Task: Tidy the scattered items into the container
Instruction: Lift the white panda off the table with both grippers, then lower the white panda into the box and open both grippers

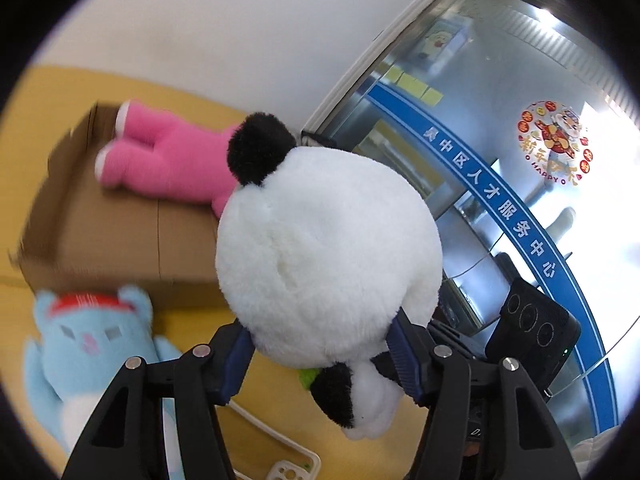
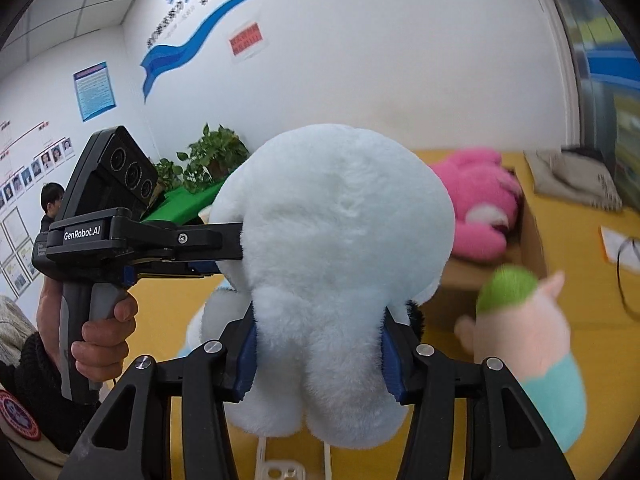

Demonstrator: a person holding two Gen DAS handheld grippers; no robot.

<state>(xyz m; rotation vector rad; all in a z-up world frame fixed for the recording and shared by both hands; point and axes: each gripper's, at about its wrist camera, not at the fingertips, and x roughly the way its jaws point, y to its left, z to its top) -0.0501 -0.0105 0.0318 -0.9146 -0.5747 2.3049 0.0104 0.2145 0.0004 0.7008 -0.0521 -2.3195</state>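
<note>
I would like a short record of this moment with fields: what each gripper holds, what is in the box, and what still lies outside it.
left gripper: shut on the panda toy
right gripper: shut on the same panda toy, seen from its other side
cardboard box: holds the pink toy
outside the box: blue toy on the yellow table; doll with green hair

2 close wrist views, shared box (image 1: 120,236)
</note>
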